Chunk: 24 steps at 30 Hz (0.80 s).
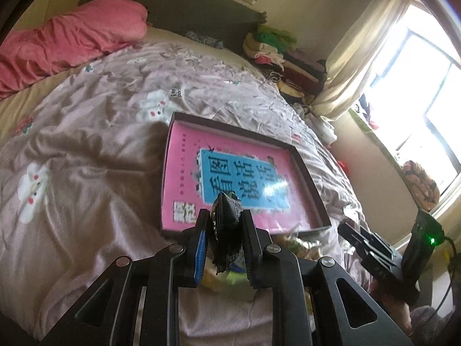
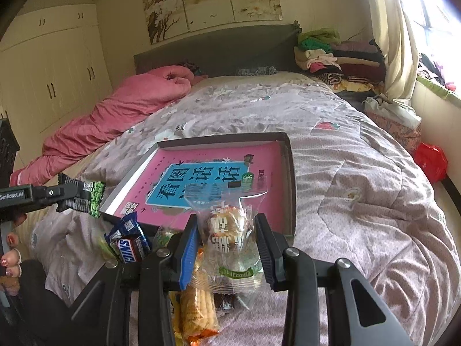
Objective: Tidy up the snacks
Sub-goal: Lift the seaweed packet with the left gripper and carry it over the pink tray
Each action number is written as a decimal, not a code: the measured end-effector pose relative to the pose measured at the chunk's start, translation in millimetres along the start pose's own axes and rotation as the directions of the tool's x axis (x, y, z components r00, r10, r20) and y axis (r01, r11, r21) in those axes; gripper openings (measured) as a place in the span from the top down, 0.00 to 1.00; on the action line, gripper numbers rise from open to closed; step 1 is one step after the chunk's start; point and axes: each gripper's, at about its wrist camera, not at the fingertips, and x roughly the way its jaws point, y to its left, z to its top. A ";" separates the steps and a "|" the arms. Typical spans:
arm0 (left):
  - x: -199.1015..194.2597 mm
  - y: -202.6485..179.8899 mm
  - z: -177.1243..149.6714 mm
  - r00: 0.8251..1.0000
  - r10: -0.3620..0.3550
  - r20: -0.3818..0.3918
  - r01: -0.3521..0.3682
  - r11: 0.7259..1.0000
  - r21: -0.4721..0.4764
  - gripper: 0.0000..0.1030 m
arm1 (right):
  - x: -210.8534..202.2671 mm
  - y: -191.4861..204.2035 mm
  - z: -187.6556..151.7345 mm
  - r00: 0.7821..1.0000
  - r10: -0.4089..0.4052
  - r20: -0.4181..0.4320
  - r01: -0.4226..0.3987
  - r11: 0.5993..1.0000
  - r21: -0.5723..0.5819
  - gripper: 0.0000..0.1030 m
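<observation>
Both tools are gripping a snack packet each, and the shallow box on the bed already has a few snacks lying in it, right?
Not quite. The left tool grips a dark packet and the right tool a clear packet, but the box holds only a pink book, no snacks, as the right wrist view shows.

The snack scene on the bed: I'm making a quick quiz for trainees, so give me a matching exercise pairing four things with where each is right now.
Things:
1. black-and-green packet
2. clear-wrapped pastry
3. pink book
4. Snickers bar

Places:
A. lying in the shallow box
B. loose on the quilt
C. clamped in the left gripper
D. clamped in the right gripper

Pairs: 1-C, 2-D, 3-A, 4-B
</observation>
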 end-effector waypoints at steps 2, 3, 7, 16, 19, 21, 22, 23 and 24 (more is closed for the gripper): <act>5.4 -0.6 4.1 1.000 -0.006 0.005 0.006 1.000 -0.008 0.79 | 2.3 -2.0 2.7 1.000 -0.003 0.004 0.003 1.000 0.001 0.63; 9.2 -1.1 6.4 1.000 -0.009 0.007 0.009 1.000 -0.011 0.79 | 3.4 -2.6 3.7 1.000 -0.005 0.005 0.005 1.000 0.001 0.63; 24.8 -0.3 13.1 1.000 -0.019 0.000 0.019 1.000 -0.023 0.79 | 10.8 -6.0 7.2 1.000 -0.017 0.003 0.017 1.000 0.008 0.63; 64.1 11.4 16.2 0.998 0.012 -0.054 -0.014 0.999 -0.048 0.79 | 39.2 -19.7 18.5 1.000 -0.023 -0.011 0.023 0.999 0.028 0.63; 73.6 14.9 14.9 0.997 0.015 -0.070 -0.019 0.998 -0.054 0.79 | 52.0 -20.9 18.9 0.999 -0.014 -0.037 0.015 0.999 0.033 0.63; 78.6 16.0 13.7 0.997 0.017 -0.080 -0.022 0.998 -0.055 0.79 | 58.2 -19.3 17.8 0.999 -0.015 -0.045 0.017 1.000 0.024 0.63; 80.9 16.1 12.9 0.996 0.019 -0.087 -0.023 0.998 -0.052 0.79 | 60.7 -18.6 17.7 0.999 -0.016 -0.049 0.017 1.000 0.021 0.63; 82.3 16.9 11.8 0.996 0.017 -0.092 -0.022 0.998 -0.052 0.79 | 63.2 -17.6 17.6 0.999 -0.015 -0.052 0.016 1.000 0.017 0.63; 83.4 17.2 11.0 0.995 0.013 -0.094 -0.018 0.998 -0.053 0.79 | 65.6 -16.5 16.9 0.998 -0.017 -0.055 0.017 1.000 0.013 0.63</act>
